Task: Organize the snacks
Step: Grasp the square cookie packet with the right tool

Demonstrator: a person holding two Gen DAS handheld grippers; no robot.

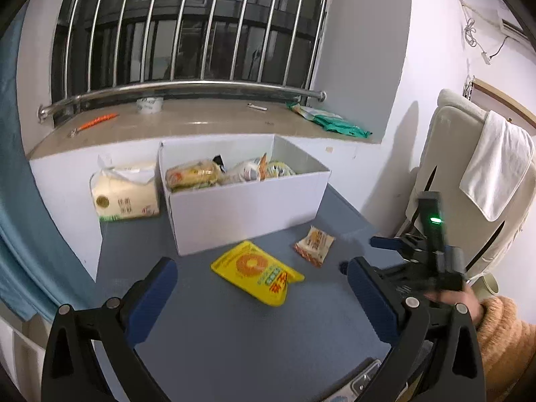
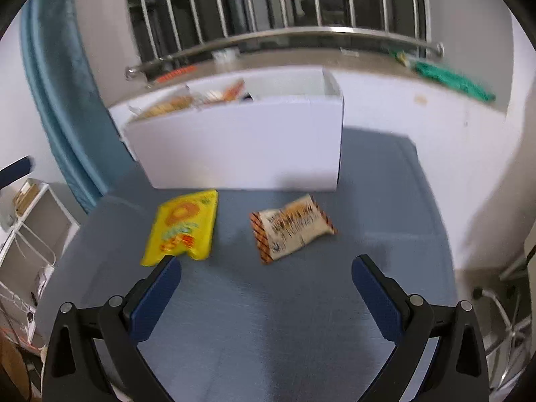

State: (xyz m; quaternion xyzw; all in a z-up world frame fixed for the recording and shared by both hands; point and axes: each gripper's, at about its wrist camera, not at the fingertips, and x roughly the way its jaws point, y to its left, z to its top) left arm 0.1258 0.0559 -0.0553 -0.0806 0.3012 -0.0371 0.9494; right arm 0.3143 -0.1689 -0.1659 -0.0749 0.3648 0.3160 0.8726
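Flat yellow plastic snack pouch (image 2: 182,226) and beige crinkled wrapper (image 2: 291,229): on grey tabletop, before white cardboard box (image 2: 241,147). Likely light, soft, slippery; pinch edges. Left gripper (image 1: 261,288), right gripper (image 2: 266,283): spread, empty.

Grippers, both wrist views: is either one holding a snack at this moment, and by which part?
Nothing is held. The left gripper and right gripper are both open and empty; the yellow packet and the striped packet lie loose on the table.
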